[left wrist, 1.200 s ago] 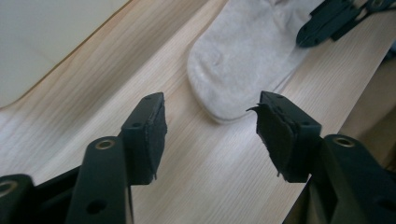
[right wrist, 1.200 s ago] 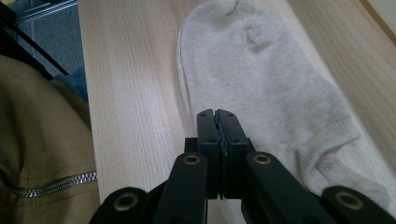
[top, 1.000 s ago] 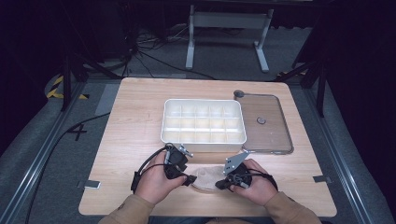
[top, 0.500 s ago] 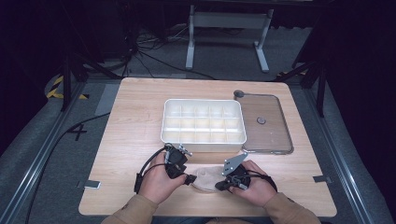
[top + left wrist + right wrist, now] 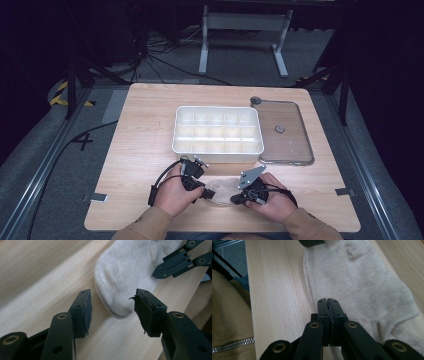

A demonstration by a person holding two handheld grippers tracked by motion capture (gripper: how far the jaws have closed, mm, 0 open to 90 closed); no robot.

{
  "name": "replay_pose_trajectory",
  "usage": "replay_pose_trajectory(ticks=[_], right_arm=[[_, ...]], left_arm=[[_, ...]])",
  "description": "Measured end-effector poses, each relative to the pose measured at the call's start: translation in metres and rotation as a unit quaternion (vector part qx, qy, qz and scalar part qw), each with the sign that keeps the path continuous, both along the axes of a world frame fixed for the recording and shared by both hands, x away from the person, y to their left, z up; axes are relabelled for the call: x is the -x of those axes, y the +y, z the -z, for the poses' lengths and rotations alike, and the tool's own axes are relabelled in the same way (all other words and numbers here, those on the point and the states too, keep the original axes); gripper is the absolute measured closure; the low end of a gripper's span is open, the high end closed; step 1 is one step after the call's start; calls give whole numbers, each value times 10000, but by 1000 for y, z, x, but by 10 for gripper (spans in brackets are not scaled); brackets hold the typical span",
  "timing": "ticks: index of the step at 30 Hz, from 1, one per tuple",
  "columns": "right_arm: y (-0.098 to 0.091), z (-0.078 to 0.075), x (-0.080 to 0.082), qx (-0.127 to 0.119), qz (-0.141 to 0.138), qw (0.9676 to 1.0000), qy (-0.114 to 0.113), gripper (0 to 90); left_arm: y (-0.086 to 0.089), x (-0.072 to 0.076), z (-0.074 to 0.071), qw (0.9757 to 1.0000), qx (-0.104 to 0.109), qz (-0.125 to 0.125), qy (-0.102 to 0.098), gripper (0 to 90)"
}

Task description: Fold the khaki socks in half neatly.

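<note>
A white sock (image 5: 220, 187) lies flat on the wooden table (image 5: 150, 130) near its front edge, between both hands. My left gripper (image 5: 112, 297) is open, and its jaws have just been closing. The sock's rounded end (image 5: 117, 305) lies between its pads, which do not touch it. In the high view the left gripper (image 5: 205, 192) sits at the sock's left end. My right gripper (image 5: 328, 300) is shut at the sock's edge (image 5: 362, 285), and a crease in the fabric runs to its tips. The right gripper (image 5: 154, 275) shows at the sock's far side, and in the high view (image 5: 235, 200) at its right end.
A white box with several compartments (image 5: 217, 130) stands mid-table behind the hands. Its clear lid (image 5: 285, 132) lies to the right with a small round piece (image 5: 280, 129) on it. A tan zipped jacket (image 5: 229, 322) is close at the table's front edge.
My left gripper has sunk a little towards the sock's end and its jaws have narrowed slightly. The right gripper and the sock have stayed put.
</note>
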State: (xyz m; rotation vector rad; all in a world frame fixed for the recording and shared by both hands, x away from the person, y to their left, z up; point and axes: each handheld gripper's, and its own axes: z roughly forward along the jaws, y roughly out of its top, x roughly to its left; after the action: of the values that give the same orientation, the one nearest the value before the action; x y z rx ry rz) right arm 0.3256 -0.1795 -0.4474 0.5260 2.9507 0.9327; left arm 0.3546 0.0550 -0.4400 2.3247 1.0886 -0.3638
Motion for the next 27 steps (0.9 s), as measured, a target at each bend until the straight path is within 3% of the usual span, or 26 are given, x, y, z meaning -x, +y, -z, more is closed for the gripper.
replay_pose_trajectory(ticks=[7, 16, 19, 21, 27], right_arm=[[0, 1, 1, -5, 32, 10000, -29, 897], [0, 0, 1, 2, -23, 10000, -42, 897], [0, 0, 1, 2, -21, 10000, -48, 897], [0, 0, 1, 4, -21, 10000, -56, 897], [0, 0, 2, -1, -15, 10000, -69, 897]], left_arm=[[0, -1, 1, 10000, -62, -69, 16, 532], [-2, 0, 1, 9996, 10, -148, 242, 655], [-1, 0, 0, 9998, -87, -107, 153, 750], [-2, 1, -4, 9998, -22, -75, 164, 824], [-2, 5, -15, 9999, 136, -21, -64, 853]])
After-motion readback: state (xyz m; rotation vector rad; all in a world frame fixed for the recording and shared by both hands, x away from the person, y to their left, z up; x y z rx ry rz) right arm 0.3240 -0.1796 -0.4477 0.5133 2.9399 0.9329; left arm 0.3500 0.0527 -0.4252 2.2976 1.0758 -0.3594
